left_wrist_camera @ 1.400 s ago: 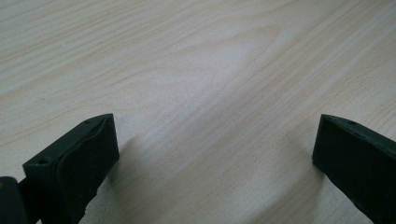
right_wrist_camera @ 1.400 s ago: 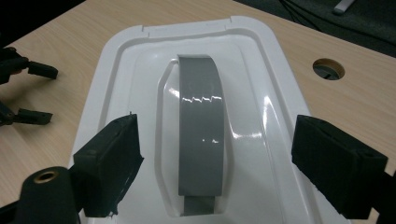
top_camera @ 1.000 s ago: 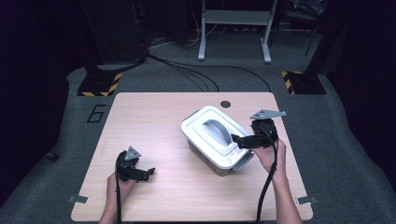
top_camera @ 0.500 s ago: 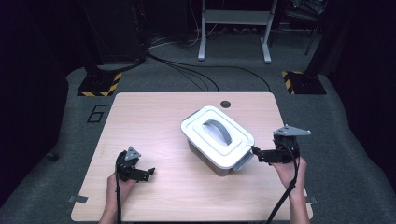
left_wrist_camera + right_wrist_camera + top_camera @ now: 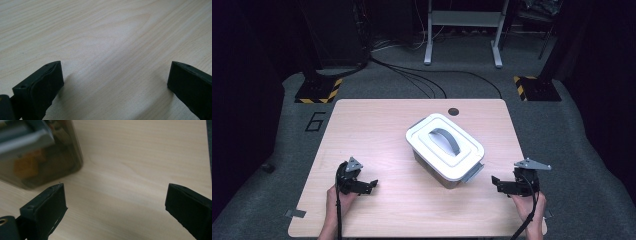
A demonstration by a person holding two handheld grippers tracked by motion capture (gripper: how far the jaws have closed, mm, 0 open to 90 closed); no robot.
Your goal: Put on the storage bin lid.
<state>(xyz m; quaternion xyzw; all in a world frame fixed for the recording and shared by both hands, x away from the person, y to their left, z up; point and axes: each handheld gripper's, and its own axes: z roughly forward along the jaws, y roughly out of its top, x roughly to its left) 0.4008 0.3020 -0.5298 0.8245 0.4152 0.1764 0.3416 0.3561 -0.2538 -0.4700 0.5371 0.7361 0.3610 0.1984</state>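
Both claws wide apart, holding nothing.
Right gripper [image 5: 504, 185] should reach slowly for the box [image 5: 445, 149] clip [image 5: 472, 173]; left gripper [image 5: 364, 186] waits.

In the right gripper view, the storage box [image 5: 37, 152] in the upper left of the frame is cut off by the top and left edges and badly blurred. Through its smoky wall an orange shape [image 5: 23, 167] shows, perhaps a toy block, though the blur leaves that unsure. In the high view, the box's opaque white lid [image 5: 444, 145] at centre frame hides all its contents. Along the bottom edge of that view, both of the person's forearms are cut off just behind the hands.
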